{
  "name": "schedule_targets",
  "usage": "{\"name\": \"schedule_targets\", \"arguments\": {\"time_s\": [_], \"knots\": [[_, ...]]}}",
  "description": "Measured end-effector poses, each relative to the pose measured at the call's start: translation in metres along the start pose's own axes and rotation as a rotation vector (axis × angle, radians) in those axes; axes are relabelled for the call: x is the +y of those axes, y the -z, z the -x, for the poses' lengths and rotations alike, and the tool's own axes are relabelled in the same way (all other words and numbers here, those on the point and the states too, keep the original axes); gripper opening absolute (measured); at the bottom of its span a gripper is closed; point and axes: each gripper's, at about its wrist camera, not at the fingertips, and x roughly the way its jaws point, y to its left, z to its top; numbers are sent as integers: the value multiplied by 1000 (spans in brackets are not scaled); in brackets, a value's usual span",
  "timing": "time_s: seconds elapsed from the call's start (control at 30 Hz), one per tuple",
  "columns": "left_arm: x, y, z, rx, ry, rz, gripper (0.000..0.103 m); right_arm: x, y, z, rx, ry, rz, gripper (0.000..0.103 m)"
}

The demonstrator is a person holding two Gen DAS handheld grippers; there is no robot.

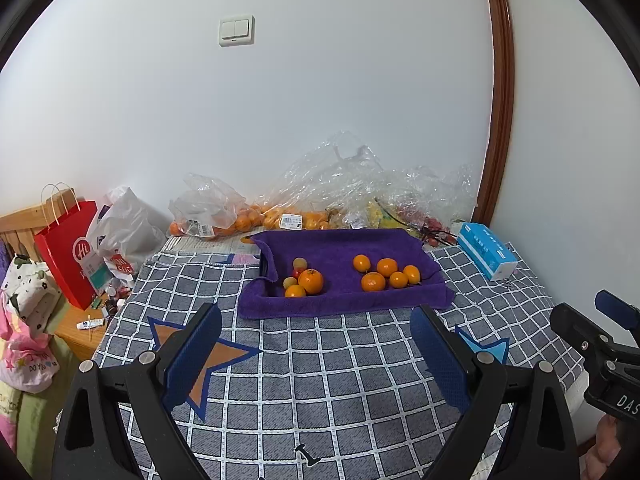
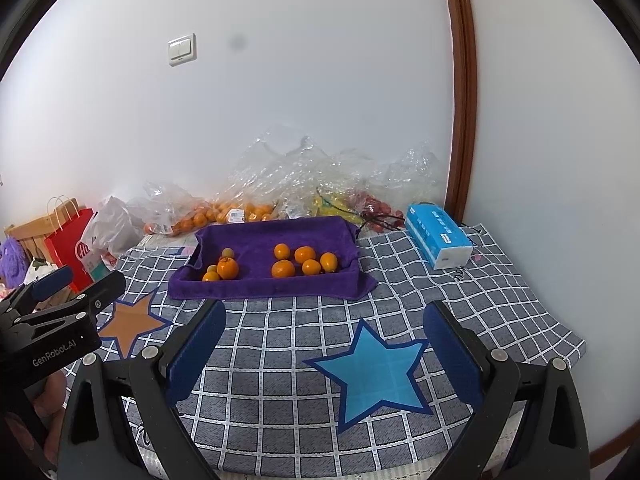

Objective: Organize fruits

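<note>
Left gripper (image 1: 316,356) fingers wide, empty; right gripper (image 2: 324,352) same. Purple towel (image 1: 344,252) at 12 o'clock held two orange clusters (image 1: 386,274), apart.

Seven oranges (image 1: 310,281) — two green fruits (image 1: 289,282), one red fruit (image 1: 297,273), one towel (image 1: 340,248)

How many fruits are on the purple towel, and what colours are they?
Orange fruits: 7
Small yellow-green fruits: 2
Small red fruit: 1
Total on the purple towel: 10
</note>
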Motion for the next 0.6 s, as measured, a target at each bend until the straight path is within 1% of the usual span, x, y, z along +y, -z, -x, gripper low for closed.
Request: {"name": "schedule_targets", "arguments": {"time_s": [0.6], "knots": [[1, -1, 0, 5, -1, -6, 96, 1, 1, 1, -2, 2, 1, 98]]}}
